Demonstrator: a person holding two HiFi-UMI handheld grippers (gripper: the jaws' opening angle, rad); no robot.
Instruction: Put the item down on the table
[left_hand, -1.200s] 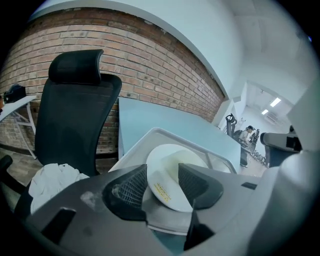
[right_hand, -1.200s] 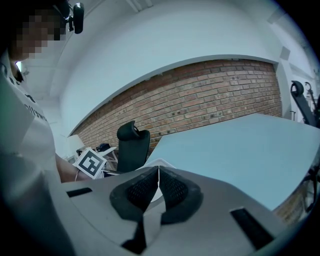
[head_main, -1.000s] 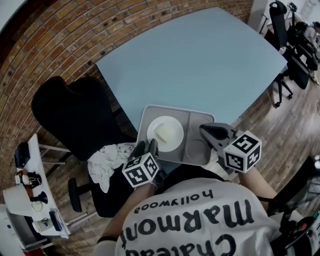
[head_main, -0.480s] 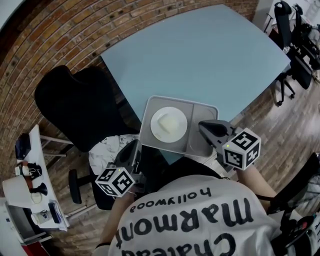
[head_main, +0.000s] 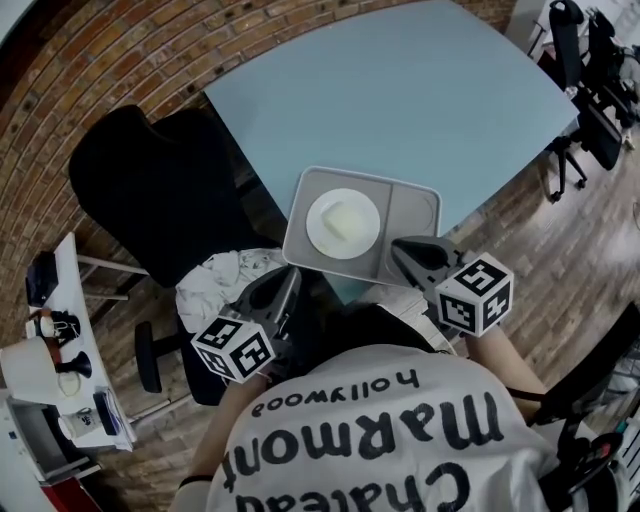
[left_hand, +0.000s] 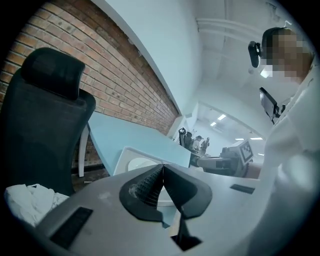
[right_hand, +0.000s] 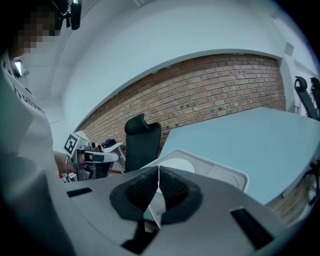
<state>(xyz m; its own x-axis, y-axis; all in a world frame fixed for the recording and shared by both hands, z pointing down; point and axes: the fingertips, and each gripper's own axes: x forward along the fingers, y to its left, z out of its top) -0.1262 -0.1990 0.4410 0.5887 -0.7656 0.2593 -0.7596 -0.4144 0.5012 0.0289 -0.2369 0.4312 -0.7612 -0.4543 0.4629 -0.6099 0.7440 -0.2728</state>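
Observation:
A grey two-part tray (head_main: 410, 215) carries a white plate (head_main: 343, 222) with a pale lump of food on it. Its far part lies over the near corner of the light-blue table (head_main: 400, 90); I cannot tell whether it rests there. My right gripper (head_main: 397, 248) is shut on the tray's near rim, and the thin rim (right_hand: 220, 172) runs between its closed jaws (right_hand: 159, 170). My left gripper (head_main: 290, 275) hangs back from the tray's near left corner, shut on nothing (left_hand: 162, 167). The tray (left_hand: 125, 152) and plate (left_hand: 140, 162) show just beyond it.
A black office chair (head_main: 150, 200) stands left of the table corner, with a crumpled white cloth (head_main: 225, 280) on its seat. A small white side table (head_main: 60, 380) with objects is at far left. More black chairs (head_main: 590, 90) stand at the right, over wooden floor.
My left gripper has come off the tray's near left rim and drawn back toward my body. The tray, held by the right gripper alone, has moved forward over the table corner.

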